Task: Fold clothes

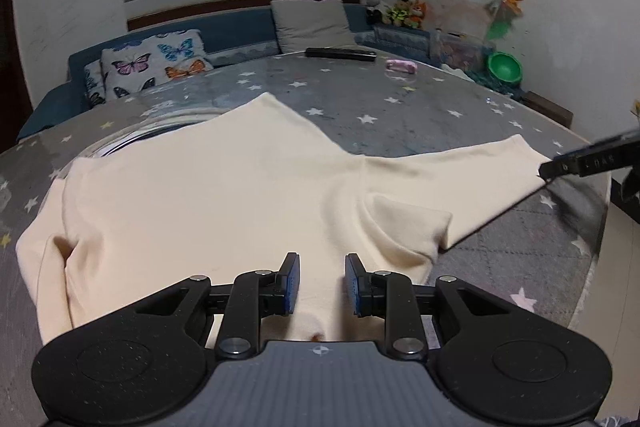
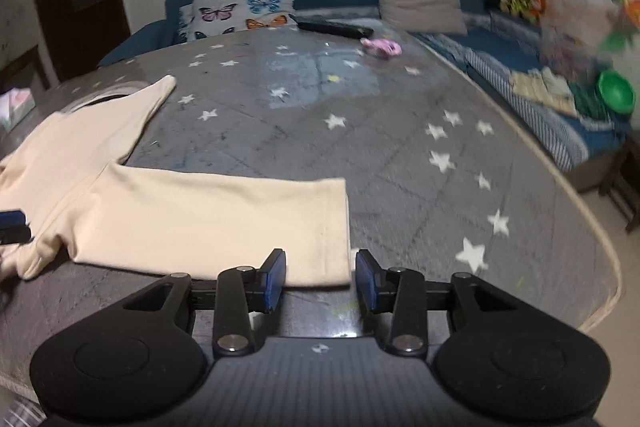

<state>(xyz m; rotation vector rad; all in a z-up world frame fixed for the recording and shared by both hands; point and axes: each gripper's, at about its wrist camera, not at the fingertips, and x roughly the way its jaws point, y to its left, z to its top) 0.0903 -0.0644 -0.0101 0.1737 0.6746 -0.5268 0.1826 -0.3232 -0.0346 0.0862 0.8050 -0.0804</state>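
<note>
A cream shirt (image 1: 208, 195) lies spread on the grey star-patterned table (image 1: 400, 115). One sleeve (image 2: 224, 219) stretches out flat to the right, and another part (image 2: 152, 99) reaches toward the far side. My left gripper (image 1: 322, 283) hovers over the shirt's near edge, jaws open, with flat cloth showing in the gap. My right gripper (image 2: 321, 279) is open at the cuff end of the sleeve; the cuff's corner lies between the jaws, untouched by the pads. One right finger (image 1: 580, 159) shows at the cuff in the left wrist view.
At the table's far side lie a black remote (image 1: 340, 53) and a small pink object (image 1: 401, 65). Behind it is a blue sofa with a butterfly pillow (image 1: 156, 61), a grey pillow (image 1: 312, 23), plush toys and a green bowl (image 1: 505, 67). The rounded table edge (image 2: 592, 227) runs close on the right.
</note>
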